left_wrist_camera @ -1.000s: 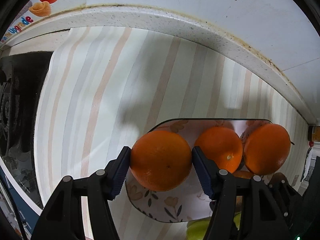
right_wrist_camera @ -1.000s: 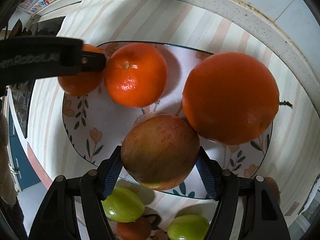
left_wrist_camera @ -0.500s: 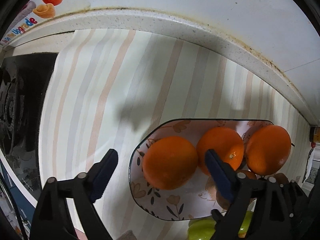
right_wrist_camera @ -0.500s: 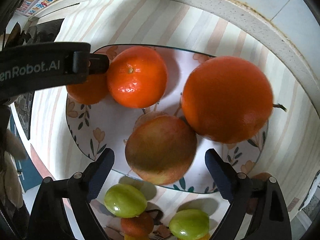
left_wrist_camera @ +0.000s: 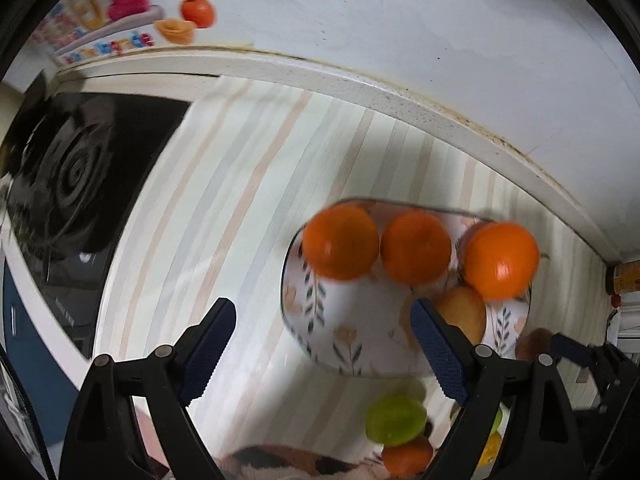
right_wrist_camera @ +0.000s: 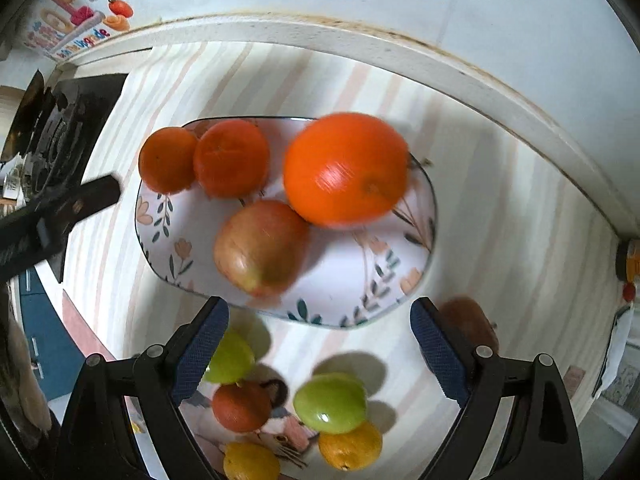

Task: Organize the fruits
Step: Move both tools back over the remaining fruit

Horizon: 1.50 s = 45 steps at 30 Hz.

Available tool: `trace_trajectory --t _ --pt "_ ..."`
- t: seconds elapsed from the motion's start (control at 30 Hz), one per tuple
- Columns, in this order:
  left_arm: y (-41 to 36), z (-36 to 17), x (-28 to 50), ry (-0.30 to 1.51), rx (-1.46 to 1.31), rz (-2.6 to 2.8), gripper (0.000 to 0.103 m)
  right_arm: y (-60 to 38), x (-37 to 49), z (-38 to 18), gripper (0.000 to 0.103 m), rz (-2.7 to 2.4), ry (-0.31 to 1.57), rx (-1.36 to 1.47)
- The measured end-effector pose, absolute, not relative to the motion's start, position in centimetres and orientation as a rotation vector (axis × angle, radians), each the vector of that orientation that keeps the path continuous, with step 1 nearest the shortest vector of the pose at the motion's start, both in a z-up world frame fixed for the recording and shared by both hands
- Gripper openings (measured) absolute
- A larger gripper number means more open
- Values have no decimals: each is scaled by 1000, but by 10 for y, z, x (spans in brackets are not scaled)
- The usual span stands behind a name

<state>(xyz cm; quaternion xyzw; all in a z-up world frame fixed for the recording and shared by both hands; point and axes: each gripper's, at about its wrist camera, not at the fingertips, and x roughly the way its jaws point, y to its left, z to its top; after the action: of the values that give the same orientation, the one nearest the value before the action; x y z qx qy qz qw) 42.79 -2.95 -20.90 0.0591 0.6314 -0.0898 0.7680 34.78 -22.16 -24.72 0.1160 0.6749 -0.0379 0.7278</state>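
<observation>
Nearest the right claw, whose jaws stand wide apart with nothing between them, the loose fruit lies on the striped bench: 2 green fruits, a small red one and 2 yellow ones, all on the near side of the plate; a brown fruit sits just beside the claw's right pad; the left claw is likewise spread wide and empty, with a green fruit showing low between its arms; beyond both claws the flowered plate carries 3 oranges along its far edge and an apple in front of them, the big orange touching the apple; past the plate runs the bench's pale rim, then the wall; for a next pick the loose fruit lies below and toward the person from each claw, nearer the right one, I judge.
</observation>
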Motion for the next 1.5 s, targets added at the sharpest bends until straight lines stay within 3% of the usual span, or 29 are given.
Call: trace_trajectory --t 0.6,1.07,1.27,1.33,1.5 --pt "-24 -116 286 1129 128 -182 89 -216 238 -137 94 -82 1211 186" --pt "-17 -69 237 1057 87 -199 89 -214 185 -70 94 -30 1083 215" --pt "-14 -78 240 1080 58 -182 90 -221 192 -89 94 -15 1130 252" --pt "-15 -92 245 1106 77 -175 101 -225 198 -114 94 -16 1185 269" --pt "-26 -147 255 1216 152 -165 102 -237 202 -196 94 -23 1344 357"
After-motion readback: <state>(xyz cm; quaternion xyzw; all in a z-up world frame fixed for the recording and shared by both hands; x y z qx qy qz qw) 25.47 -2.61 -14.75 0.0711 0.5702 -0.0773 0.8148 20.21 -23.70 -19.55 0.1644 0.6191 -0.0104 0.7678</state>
